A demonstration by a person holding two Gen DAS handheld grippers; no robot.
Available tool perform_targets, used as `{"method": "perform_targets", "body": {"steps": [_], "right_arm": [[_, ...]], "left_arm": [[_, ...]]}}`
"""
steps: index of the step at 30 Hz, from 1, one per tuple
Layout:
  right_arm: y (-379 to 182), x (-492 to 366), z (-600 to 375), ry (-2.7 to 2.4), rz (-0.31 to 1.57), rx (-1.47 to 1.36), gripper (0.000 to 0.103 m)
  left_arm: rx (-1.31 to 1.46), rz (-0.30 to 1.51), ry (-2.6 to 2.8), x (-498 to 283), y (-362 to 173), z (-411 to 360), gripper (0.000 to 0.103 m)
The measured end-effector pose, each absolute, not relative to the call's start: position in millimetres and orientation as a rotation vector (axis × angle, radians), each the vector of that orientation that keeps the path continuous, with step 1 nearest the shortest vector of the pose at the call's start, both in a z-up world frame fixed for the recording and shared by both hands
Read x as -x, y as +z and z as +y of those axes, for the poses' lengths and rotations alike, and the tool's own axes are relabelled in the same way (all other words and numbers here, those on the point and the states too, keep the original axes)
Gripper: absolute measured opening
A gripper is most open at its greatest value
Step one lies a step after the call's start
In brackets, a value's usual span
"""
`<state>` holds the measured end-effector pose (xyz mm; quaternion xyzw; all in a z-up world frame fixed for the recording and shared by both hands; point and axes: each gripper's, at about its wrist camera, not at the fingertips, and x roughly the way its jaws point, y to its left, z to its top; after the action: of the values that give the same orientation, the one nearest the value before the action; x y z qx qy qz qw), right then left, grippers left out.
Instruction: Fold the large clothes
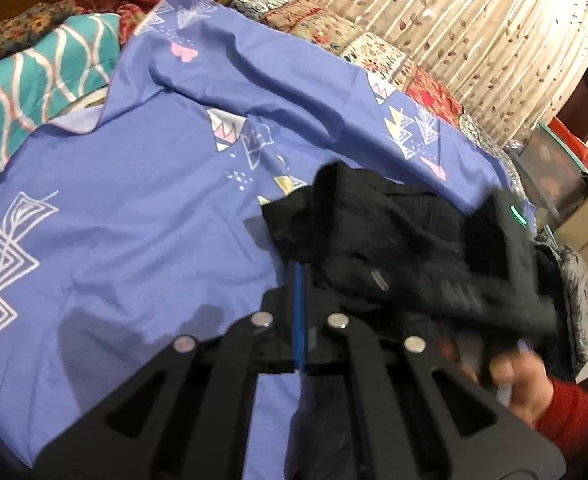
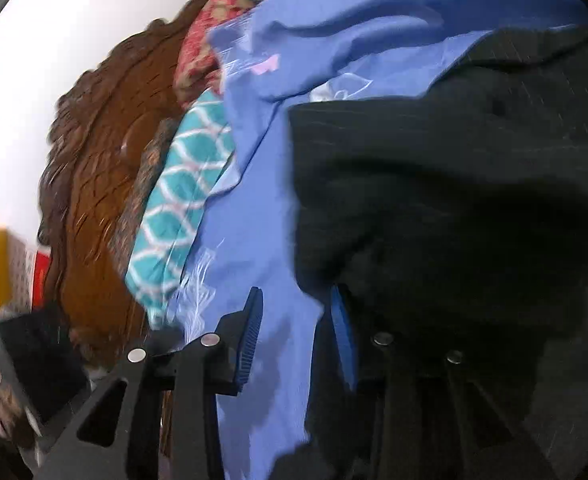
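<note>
Left gripper clamps black garment taut above blue bedsheet | right gripper spread, empty, nearing garment's edge.

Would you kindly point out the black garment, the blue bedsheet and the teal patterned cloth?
black garment (image 2: 454, 184), right wrist view, middle of its dark fabric.
blue bedsheet (image 1: 134, 216), left wrist view, flat open area.
teal patterned cloth (image 2: 182, 200), right wrist view, centre.

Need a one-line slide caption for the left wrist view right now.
Left tongs shut on black garment over blue patterned sheet; right tongs close alongside.
</note>
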<state>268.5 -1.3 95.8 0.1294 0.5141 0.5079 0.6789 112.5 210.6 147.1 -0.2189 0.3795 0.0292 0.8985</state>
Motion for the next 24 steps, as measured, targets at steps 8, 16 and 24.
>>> {"method": "perform_targets", "body": {"steps": [8,16,24], "right_arm": [[156.0,-292.3,-124.8,0.882,0.807,-0.171,0.063],[77.1,-349.2,-162.3,0.547,1.002,-0.067,0.063],[47.8,-346.5,-171.6,0.462,0.888,-0.032,0.056]], "left_arm": [[0.423,0.749,-0.022,-167.9,174.2,185.0,0.000],[0.097,0.966,0.026,-248.1,119.0,103.2,0.007],[0.158,1.064,0.065,-267.0,53.7,116.0,0.009]]}}
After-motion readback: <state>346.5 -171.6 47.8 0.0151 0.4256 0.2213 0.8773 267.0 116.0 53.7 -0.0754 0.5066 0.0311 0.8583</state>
